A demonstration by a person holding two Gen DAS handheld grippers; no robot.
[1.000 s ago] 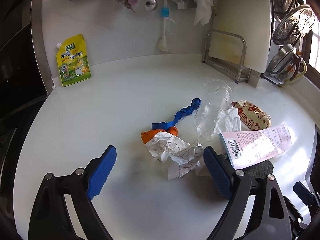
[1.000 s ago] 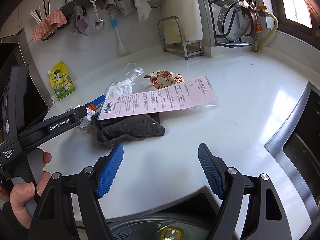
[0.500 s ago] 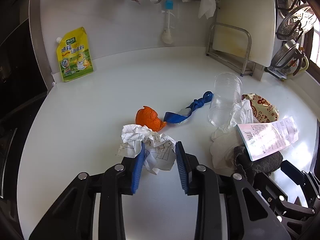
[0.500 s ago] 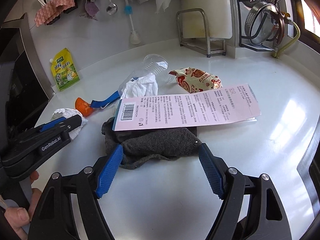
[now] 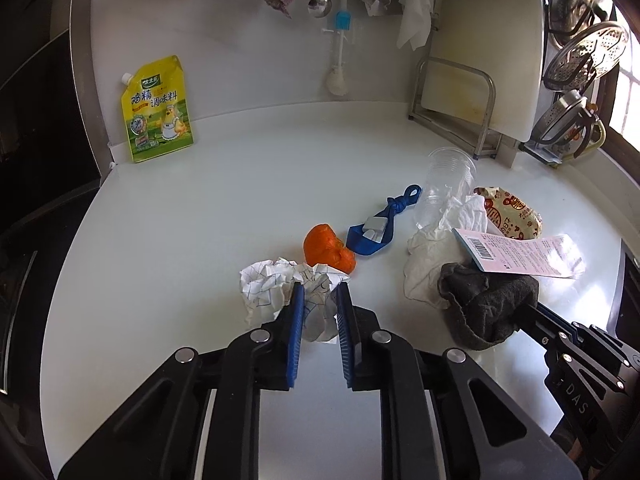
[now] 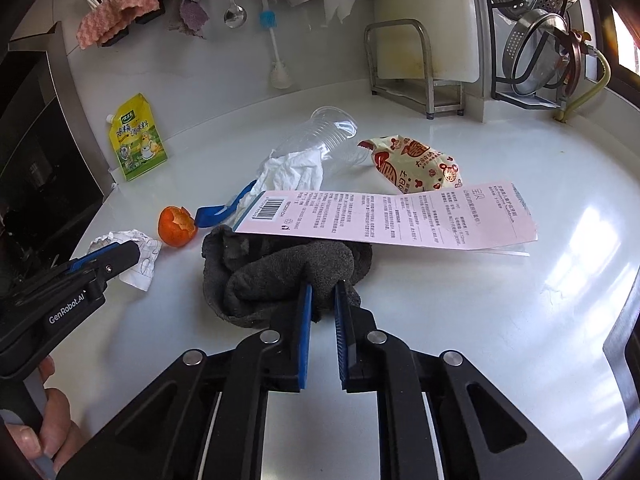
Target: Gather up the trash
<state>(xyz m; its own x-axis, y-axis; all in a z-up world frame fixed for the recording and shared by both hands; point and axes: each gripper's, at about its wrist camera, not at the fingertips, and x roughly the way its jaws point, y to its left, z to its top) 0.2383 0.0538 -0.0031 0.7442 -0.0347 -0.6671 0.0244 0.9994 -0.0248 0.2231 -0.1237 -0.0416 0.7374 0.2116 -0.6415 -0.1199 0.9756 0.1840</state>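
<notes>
The white countertop [image 5: 200,220] carries an orange peel [image 5: 328,249], with crumpled paper [image 5: 280,286] just before it, blue strap [image 5: 384,222] right, and yellow seasoning pouch [image 5: 158,110] far behind

Crumpled paper [image 5: 280,288] left, peel [image 5: 326,248] just behind it; card [image 6: 384,216] atop sock [image 6: 280,272] – cup [image 6: 320,136] behind, w/ tissue [image 6: 292,170].

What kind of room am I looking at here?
Most likely a home kitchen: a white countertop with a cutting board in a metal rack, a spoon hanging on the wall, and a yellow seasoning pouch.
</notes>
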